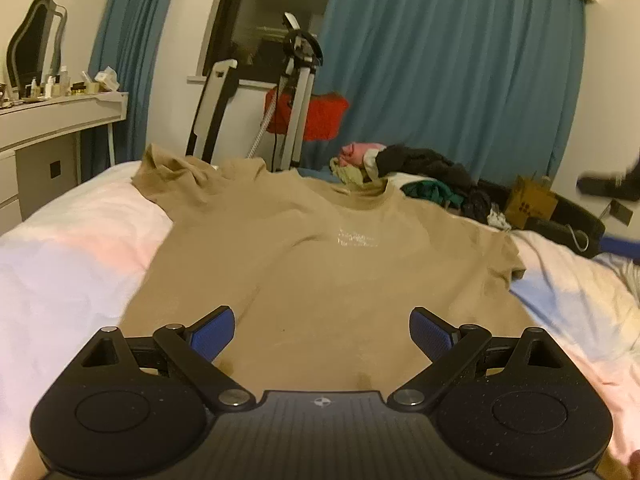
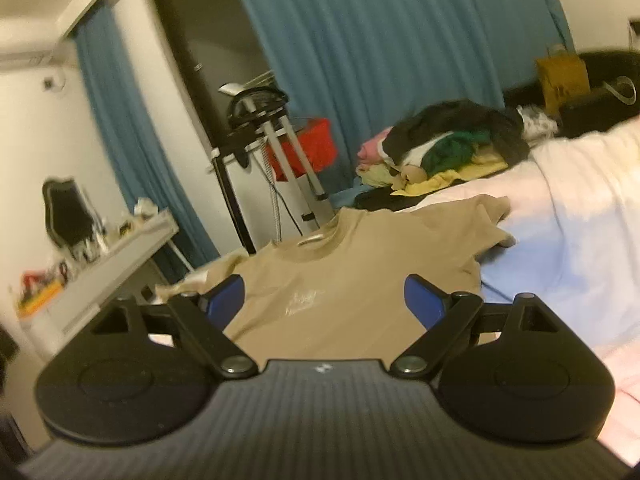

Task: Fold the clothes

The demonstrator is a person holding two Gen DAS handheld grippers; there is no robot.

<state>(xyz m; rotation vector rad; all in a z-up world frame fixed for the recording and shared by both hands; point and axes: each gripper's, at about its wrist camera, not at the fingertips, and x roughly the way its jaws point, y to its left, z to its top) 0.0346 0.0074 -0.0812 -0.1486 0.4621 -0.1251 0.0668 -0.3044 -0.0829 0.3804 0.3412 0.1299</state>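
Tan T-shirt (image 1: 320,256) lies spread front-up on the bed (image 1: 72,264), pale print on the chest, collar toward the far edge; one sleeve bunched up at the far left corner, the other sleeve flat toward the right. Left tool (image 1: 322,334) over the shirt's near hem, blue pads (image 1: 214,330) spread wide, nothing between them, not touching cloth. Right tool (image 2: 324,300) also wide apart and empty, above the shirt's lower half, view tilted and blurred. Heap of mixed clothes (image 1: 424,176) at the far side of the bed beyond the collar: black, green, yellow, pink pieces. Behind the bed, blue curtains (image 1: 448,72), a stand with a red garment (image 1: 316,116) draped on it. White dressing table (image 1: 60,120) with mirror and bottles at left.
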